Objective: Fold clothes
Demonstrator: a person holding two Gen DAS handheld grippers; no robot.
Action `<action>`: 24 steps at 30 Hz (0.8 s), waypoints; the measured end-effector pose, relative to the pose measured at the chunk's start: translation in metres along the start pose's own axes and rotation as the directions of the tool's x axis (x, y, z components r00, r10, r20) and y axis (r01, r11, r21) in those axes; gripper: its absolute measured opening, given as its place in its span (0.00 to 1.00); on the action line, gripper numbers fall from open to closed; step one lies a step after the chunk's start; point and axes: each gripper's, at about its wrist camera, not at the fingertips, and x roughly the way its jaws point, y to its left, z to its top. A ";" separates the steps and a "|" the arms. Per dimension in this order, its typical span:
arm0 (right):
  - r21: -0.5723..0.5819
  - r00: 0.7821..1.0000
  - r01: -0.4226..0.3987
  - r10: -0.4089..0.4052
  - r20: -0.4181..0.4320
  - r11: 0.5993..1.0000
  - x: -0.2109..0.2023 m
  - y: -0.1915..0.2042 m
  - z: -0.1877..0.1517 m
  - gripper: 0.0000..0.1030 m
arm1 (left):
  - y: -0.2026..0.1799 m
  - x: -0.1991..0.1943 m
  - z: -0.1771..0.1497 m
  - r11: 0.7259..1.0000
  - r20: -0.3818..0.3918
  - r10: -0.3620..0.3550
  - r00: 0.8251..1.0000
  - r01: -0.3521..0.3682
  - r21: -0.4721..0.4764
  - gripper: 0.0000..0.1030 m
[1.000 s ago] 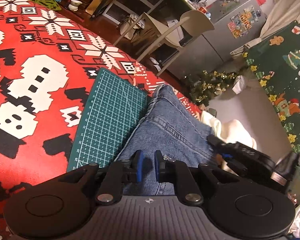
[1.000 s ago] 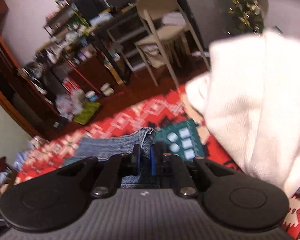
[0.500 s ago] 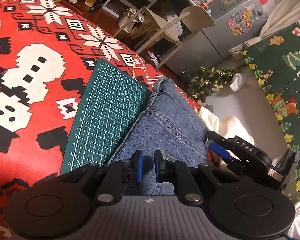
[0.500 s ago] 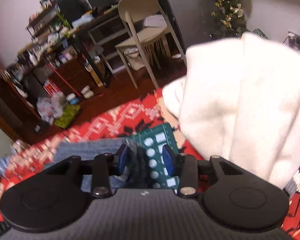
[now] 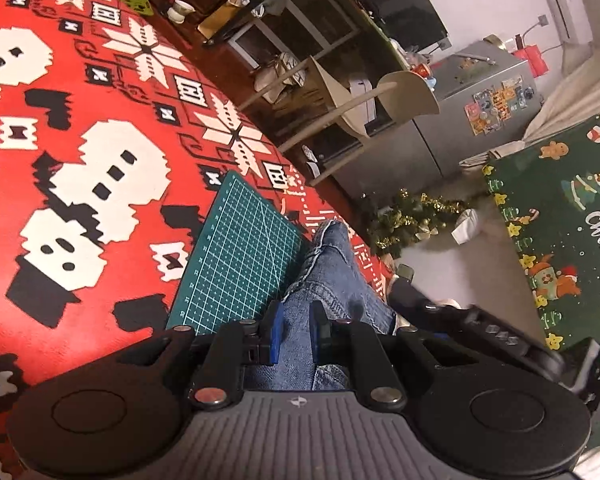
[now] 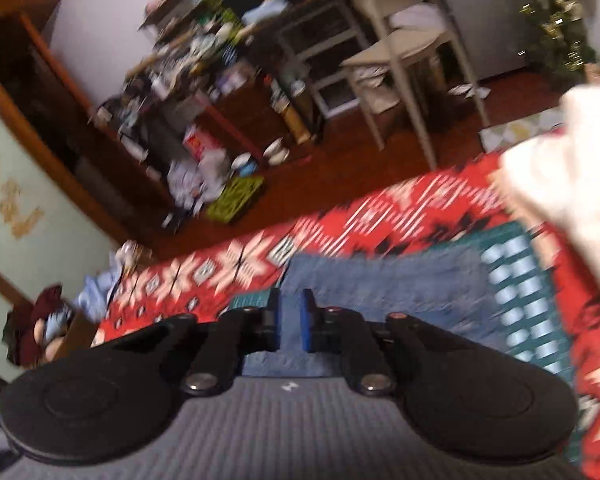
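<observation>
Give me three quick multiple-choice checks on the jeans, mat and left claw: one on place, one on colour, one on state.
1. The jeans lie on:
A. the chair
B. the mat
C. bare floor

2. The mat is:
A. green
B. yellow
C. white

3. The left claw is:
A. wide open, empty
B. out of view
C. closed on denim

Answers:
1 B, the denim overlaps the mat's edge.
2 A, green with a pale grid.
3 C, denim fills the narrow gap between its blue pads.
</observation>
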 end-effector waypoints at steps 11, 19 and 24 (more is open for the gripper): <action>0.019 0.996 0.059 -0.058 -0.072 0.998 0.037 -0.020 -0.025 0.00 | -0.001 0.012 -0.009 0.999 -0.048 -0.002 0.999 0.004 0.033 0.11; -0.044 0.991 0.121 -0.123 -0.049 0.992 0.032 -0.013 -0.018 0.00 | -0.009 0.019 -0.015 0.996 -0.077 0.019 0.997 -0.012 0.087 0.11; 0.065 0.993 0.104 -0.100 -0.067 0.992 0.020 -0.030 -0.011 0.00 | -0.010 0.023 -0.017 0.996 -0.099 0.021 0.995 -0.013 0.084 0.11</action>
